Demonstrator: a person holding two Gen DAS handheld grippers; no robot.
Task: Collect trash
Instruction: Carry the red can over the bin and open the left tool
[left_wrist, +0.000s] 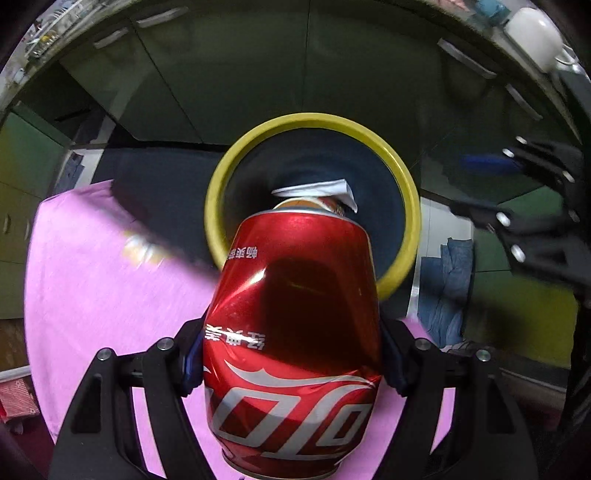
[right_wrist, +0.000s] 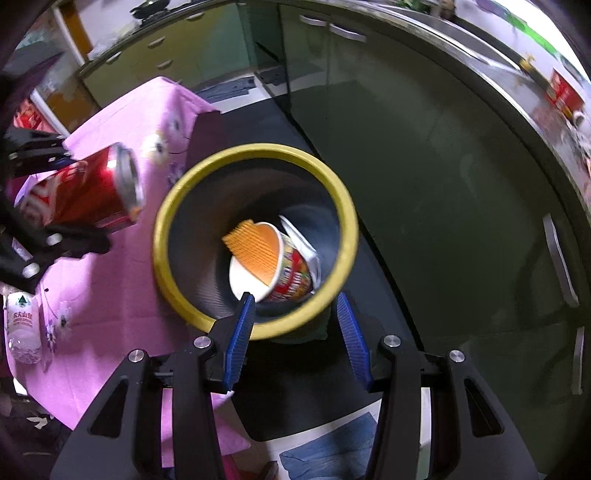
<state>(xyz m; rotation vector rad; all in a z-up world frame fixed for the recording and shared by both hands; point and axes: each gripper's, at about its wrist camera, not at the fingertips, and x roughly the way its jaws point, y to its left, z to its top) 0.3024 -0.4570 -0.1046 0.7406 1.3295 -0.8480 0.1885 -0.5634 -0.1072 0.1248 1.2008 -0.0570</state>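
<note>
My left gripper is shut on a dented red Coca-Cola can and holds it in the air, pointed at the bin's mouth. The bin is dark with a yellow rim; it also shows in the right wrist view. Inside it lie an instant-noodle cup and white paper. The can shows at the left of the right wrist view, just left of the rim. My right gripper is open and empty, right above the bin's near rim. It shows at the right of the left wrist view.
A pink flowered tablecloth covers the table left of the bin. A clear plastic water bottle lies on it at the far left. Green cabinets and a counter stand behind. Blue cloth lies on the floor.
</note>
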